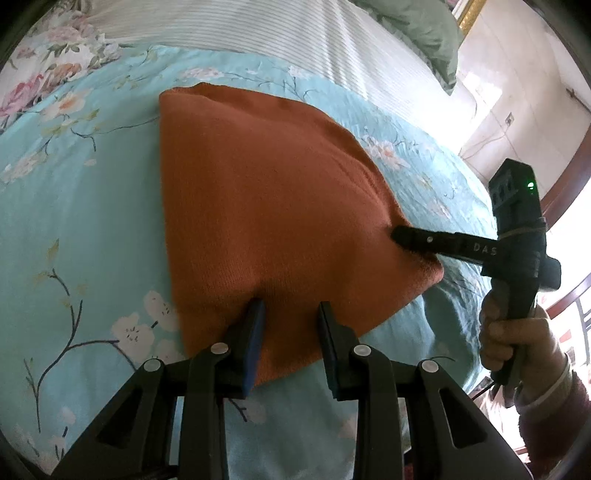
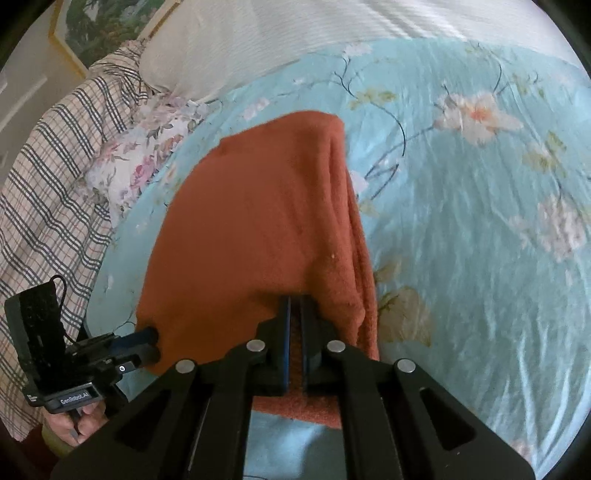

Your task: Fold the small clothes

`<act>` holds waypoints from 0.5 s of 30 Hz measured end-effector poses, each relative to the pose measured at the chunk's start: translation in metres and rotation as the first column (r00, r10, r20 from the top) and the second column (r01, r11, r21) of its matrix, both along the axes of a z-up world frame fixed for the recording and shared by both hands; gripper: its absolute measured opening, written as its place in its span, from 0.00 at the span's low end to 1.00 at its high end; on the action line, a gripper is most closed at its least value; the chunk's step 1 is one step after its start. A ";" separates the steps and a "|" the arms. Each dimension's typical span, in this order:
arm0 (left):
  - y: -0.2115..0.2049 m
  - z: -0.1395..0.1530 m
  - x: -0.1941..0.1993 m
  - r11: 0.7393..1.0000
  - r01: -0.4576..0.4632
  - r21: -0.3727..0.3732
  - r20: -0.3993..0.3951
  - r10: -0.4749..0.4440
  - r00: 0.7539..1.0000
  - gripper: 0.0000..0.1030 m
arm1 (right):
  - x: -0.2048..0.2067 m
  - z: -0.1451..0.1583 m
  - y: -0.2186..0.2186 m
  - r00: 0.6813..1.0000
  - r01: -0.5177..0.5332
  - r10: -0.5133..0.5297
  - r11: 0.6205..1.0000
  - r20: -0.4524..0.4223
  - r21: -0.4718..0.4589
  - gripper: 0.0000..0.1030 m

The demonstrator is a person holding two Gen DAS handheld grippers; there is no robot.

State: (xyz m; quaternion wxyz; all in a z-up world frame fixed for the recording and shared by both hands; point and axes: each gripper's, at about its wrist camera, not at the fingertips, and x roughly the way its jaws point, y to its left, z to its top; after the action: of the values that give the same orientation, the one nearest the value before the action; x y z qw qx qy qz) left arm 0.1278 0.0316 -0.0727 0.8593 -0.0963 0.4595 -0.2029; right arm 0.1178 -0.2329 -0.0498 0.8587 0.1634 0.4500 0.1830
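An orange knit garment (image 1: 266, 206) lies folded on the turquoise floral bedspread (image 1: 74, 206); it also shows in the right wrist view (image 2: 251, 229). My left gripper (image 1: 291, 306) is open, its fingers resting on the garment's near edge. It appears in the right wrist view (image 2: 147, 343) at the garment's left corner. My right gripper (image 2: 295, 306) is shut on the garment's near edge, with orange cloth between its pads. In the left wrist view the right gripper (image 1: 399, 234) grips the garment's right corner.
A white striped sheet (image 1: 258, 26) and a green pillow (image 1: 417, 26) lie at the far side. A plaid cloth (image 2: 48, 184) and a floral pillow (image 2: 140, 162) lie to the left. The bed edge and floor (image 1: 491, 122) are at the right.
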 end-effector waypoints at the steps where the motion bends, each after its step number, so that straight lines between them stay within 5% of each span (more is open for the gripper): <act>1: 0.001 0.002 -0.001 1.000 -0.003 -0.001 -0.003 0.003 1.000 0.29 | -0.001 0.002 0.000 1.000 0.000 0.000 1.000 0.003 0.005 0.06; 7: 0.007 0.012 -0.014 0.999 -0.031 0.019 -0.015 0.031 0.999 0.29 | -0.015 0.017 0.005 1.000 -0.015 0.015 1.000 0.018 0.007 0.06; 9: 0.010 0.017 -0.023 0.998 -0.051 0.030 -0.010 0.052 0.999 0.30 | -0.024 0.021 0.005 0.999 -0.022 0.022 1.000 0.027 0.001 0.17; 11: 0.014 0.022 -0.030 0.996 -0.077 0.044 -0.003 0.077 0.997 0.35 | -0.032 0.025 0.005 0.999 -0.018 0.018 1.000 0.035 -0.008 0.55; 15: 0.021 0.032 -0.041 0.985 -0.137 0.102 0.029 0.135 0.990 0.51 | -0.049 0.030 0.006 0.998 -0.010 0.011 1.000 0.058 -0.027 0.57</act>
State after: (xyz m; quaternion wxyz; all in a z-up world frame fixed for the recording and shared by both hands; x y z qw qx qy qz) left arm 0.0865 0.0523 -0.0410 0.8800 -0.0803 0.4523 -0.1206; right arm 0.0683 -0.2273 -0.0202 0.8725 0.1442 0.4282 0.1862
